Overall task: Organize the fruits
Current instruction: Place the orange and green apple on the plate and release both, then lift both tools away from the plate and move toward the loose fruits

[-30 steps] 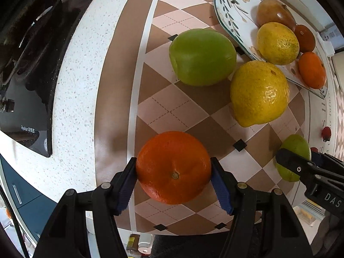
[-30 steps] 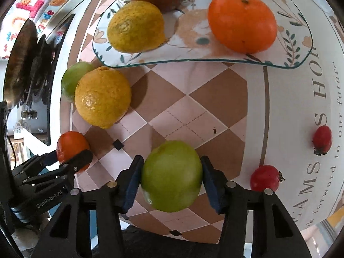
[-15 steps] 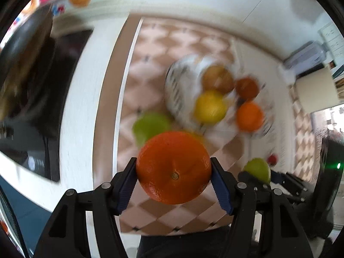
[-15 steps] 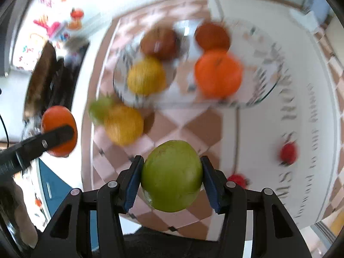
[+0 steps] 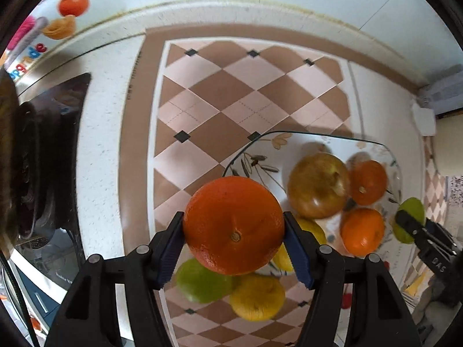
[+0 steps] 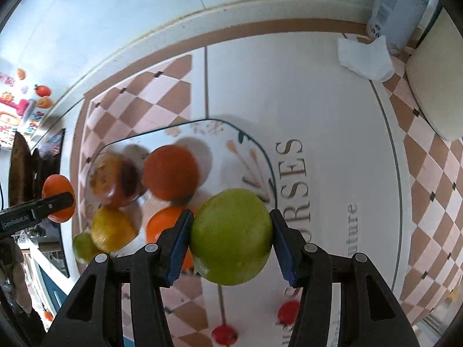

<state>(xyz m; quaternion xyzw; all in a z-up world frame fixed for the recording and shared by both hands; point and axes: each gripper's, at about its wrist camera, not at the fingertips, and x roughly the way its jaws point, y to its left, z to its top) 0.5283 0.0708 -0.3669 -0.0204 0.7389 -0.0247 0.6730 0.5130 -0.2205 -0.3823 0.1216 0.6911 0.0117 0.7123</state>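
Note:
My left gripper is shut on a large orange and holds it high above the near left rim of the glass floral plate. My right gripper is shut on a green fruit and holds it above the plate's right side. The plate holds a brown fruit, two small oranges and a yellow citrus. Each gripper shows at the edge of the other's view, the left gripper and the right gripper.
A green fruit and a yellow citrus lie on the checkered mat beside the plate. Two cherry tomatoes lie on the white mat. A dark stove is left; a folded cloth lies far right.
Both grippers have risen with their fruits and moved forward over the plate. The left view went from the mat close up to a high view; the grips are unchanged.

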